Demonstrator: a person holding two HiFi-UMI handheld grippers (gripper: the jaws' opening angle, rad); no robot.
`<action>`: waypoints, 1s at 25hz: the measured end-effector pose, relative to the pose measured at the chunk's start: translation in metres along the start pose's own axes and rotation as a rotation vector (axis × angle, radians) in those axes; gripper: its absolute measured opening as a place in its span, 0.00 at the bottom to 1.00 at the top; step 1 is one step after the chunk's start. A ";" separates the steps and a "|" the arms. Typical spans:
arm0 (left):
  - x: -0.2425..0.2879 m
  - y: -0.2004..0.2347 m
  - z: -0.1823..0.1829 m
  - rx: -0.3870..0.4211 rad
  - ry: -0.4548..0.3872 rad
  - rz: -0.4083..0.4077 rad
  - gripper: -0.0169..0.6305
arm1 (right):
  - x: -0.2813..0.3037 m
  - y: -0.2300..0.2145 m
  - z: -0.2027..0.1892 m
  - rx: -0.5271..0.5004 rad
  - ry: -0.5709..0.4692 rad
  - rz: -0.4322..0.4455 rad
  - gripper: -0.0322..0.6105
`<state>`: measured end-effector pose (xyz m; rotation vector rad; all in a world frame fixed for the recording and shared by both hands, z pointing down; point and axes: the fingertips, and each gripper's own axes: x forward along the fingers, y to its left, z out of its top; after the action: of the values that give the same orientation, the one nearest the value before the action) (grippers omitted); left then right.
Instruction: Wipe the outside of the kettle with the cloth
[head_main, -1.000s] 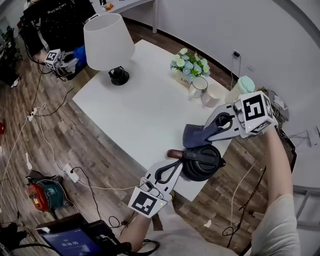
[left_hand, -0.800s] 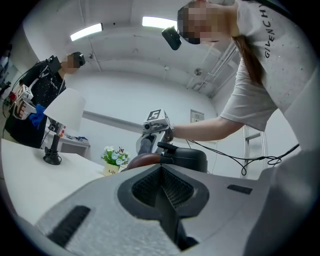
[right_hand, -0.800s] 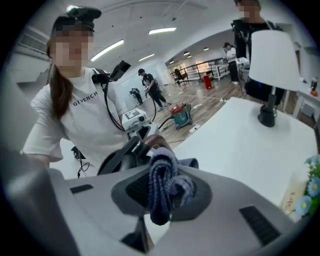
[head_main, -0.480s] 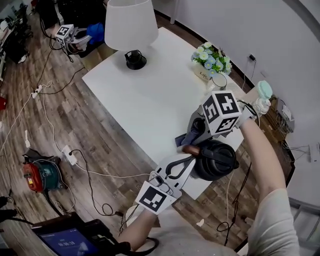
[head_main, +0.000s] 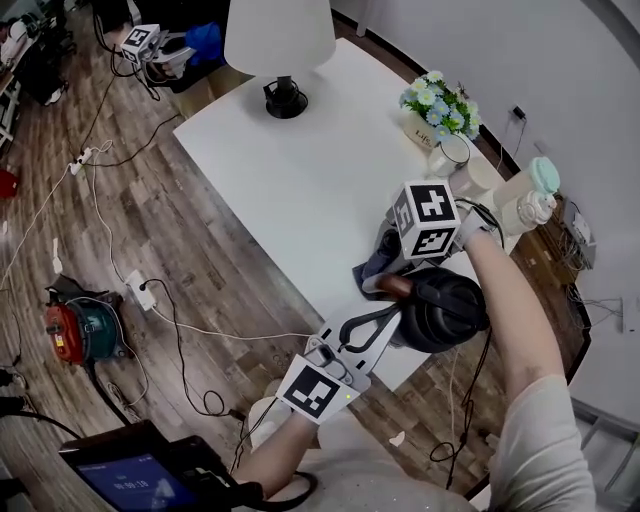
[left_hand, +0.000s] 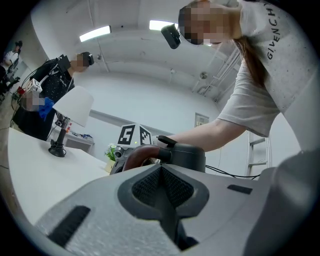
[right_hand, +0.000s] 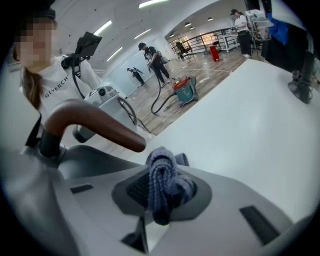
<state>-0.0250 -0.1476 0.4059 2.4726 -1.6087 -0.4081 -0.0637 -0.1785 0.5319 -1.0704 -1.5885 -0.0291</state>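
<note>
A black kettle (head_main: 447, 314) with a curved brown handle (head_main: 396, 288) stands near the front edge of the white table (head_main: 300, 170). My right gripper (head_main: 385, 262) is shut on a bunched blue cloth (head_main: 371, 270), which rests against the kettle's far left side, beside the handle. In the right gripper view the cloth (right_hand: 162, 180) fills the jaws of the right gripper (right_hand: 162, 170), just below the handle (right_hand: 90, 120). My left gripper (head_main: 385, 318) reaches in from the near side. In the left gripper view the left gripper (left_hand: 160, 167) is shut with nothing between its pads, under the handle (left_hand: 137, 154).
A white-shaded lamp (head_main: 280, 40), a pot of flowers (head_main: 438, 100) and two mugs (head_main: 452, 155) stand at the table's far side. A pale bottle (head_main: 528, 185) is at the right. Cables and a red machine (head_main: 70, 330) lie on the wooden floor.
My right gripper has swung left across the top of the kettle, keeping the cloth against the kettle by the handle. The left gripper stays at the kettle's near side.
</note>
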 end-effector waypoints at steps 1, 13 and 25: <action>-0.001 -0.002 -0.001 0.000 0.001 -0.001 0.04 | -0.001 -0.006 0.001 0.001 -0.016 -0.034 0.15; -0.016 -0.013 0.014 0.000 -0.018 0.001 0.04 | -0.155 0.081 0.070 -0.278 -0.137 -0.247 0.15; -0.033 -0.005 0.013 -0.008 -0.024 0.047 0.04 | -0.074 0.069 0.100 -0.317 0.243 -0.046 0.15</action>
<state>-0.0371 -0.1150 0.3967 2.4275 -1.6673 -0.4378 -0.1025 -0.1296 0.4043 -1.2219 -1.4151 -0.4394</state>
